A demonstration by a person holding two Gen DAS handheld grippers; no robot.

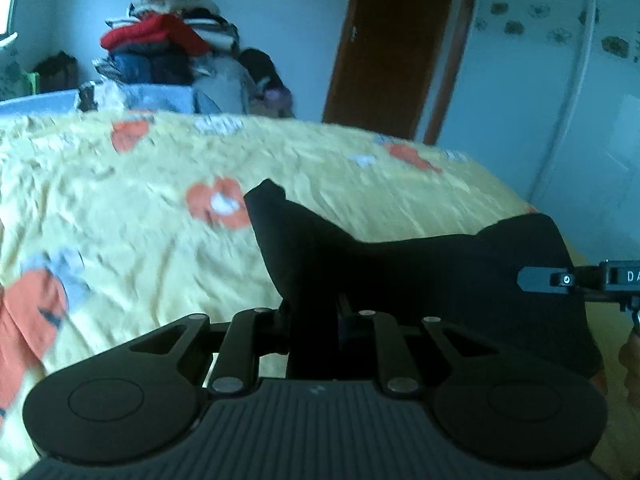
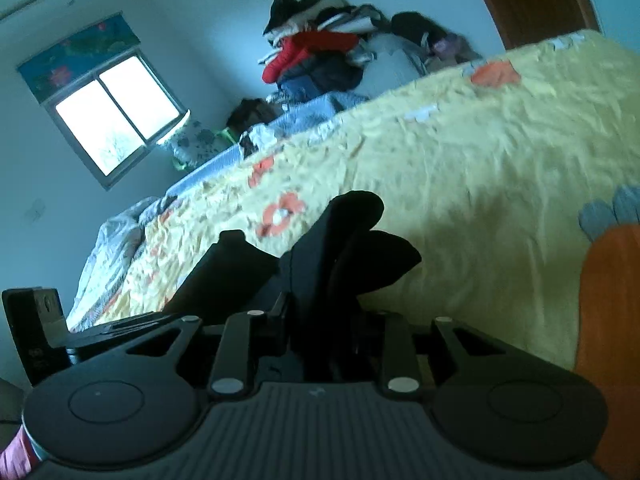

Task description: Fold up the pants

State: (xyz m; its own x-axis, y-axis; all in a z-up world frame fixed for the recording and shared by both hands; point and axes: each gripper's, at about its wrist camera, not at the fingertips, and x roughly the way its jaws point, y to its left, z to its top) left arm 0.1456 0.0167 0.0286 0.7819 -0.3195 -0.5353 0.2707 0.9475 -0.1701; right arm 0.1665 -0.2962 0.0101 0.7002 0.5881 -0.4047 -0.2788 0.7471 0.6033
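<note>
The black pants [image 1: 420, 272] hang stretched between my two grippers, lifted above the yellow bedspread [image 1: 140, 208]. My left gripper [image 1: 312, 312] is shut on one edge of the pants, with a corner of cloth sticking up past its fingers. My right gripper [image 2: 316, 312] is shut on another edge of the pants [image 2: 352, 248], bunched in folds over its fingers. The right gripper also shows in the left wrist view [image 1: 560, 280] at the far right, pinching the cloth. The fingertips of both are hidden by the fabric.
The bed carries a yellow cover with orange flowers [image 2: 480, 168]. A tall pile of clothes [image 1: 168, 44] stands beyond the far edge. A brown door [image 1: 392, 40] and a white wardrobe [image 1: 560, 100] are at the right. A window [image 2: 116, 116] is at the left.
</note>
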